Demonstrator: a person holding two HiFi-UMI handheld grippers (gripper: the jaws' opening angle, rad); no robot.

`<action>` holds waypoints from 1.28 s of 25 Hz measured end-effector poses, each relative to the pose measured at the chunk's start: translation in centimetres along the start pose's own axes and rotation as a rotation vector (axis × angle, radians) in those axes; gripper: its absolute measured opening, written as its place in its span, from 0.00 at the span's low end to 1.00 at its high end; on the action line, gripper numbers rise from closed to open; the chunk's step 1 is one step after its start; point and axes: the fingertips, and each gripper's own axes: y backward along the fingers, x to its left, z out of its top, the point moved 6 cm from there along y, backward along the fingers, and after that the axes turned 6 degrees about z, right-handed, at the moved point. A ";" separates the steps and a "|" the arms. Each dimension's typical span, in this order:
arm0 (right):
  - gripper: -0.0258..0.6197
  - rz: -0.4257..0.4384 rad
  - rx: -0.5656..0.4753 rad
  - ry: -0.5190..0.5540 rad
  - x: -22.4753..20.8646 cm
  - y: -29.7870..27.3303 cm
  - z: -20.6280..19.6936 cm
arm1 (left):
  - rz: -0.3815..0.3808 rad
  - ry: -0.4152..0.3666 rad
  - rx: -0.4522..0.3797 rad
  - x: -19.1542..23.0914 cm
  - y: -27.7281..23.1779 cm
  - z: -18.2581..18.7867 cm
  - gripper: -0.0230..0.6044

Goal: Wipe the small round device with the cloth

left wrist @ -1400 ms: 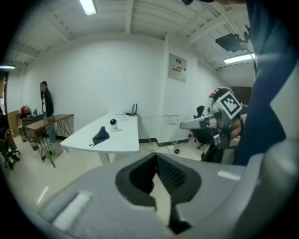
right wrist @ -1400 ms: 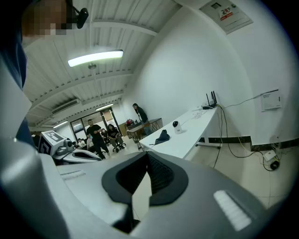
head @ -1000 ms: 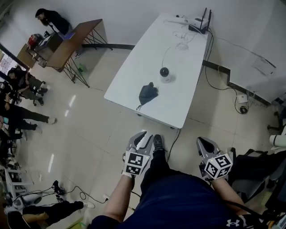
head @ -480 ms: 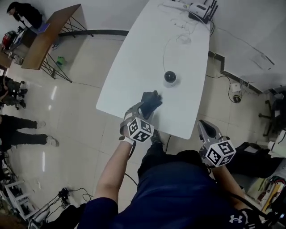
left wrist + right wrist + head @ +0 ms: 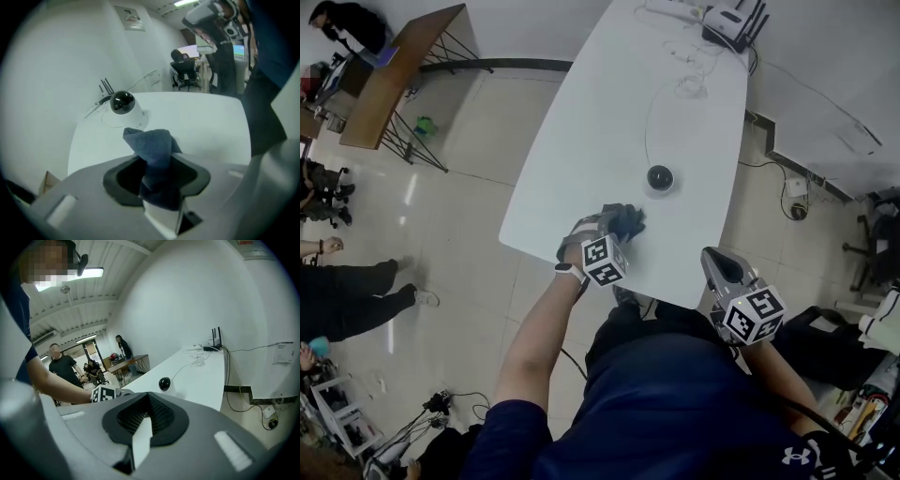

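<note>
Left gripper view shows the jaws of your left gripper closing on the dark cloth. The cloth is pinched between them, and its bunched tip sticks up past the jaws. Your left forearm reaches forward across the near edge of the white surface, and that gripper sits low over the surface. Your right gripper has its jaws fully together with nothing between them. You hold it back from the surface, off its near right corner and close to your body.

Beyond the cloth, the small round device stands on the surface, near the cloth but apart from it. Bare surface lies on both sides of the device, with more room to its left. A thin cable runs from the device toward the far end, where a router stands.
</note>
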 end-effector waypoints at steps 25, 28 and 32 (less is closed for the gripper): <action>0.26 0.925 -0.025 -0.428 -0.8 -7.3 5.0 | -0.973 1.158 -0.864 5.0 12.6 13.5 0.29; 0.24 0.831 -0.046 -0.444 -1.8 -7.5 4.6 | -0.869 1.185 -0.832 4.3 11.9 12.6 0.36; 0.24 0.444 -0.057 -0.305 -6.8 -8.9 4.8 | -0.552 1.257 -0.738 4.1 10.0 9.2 0.36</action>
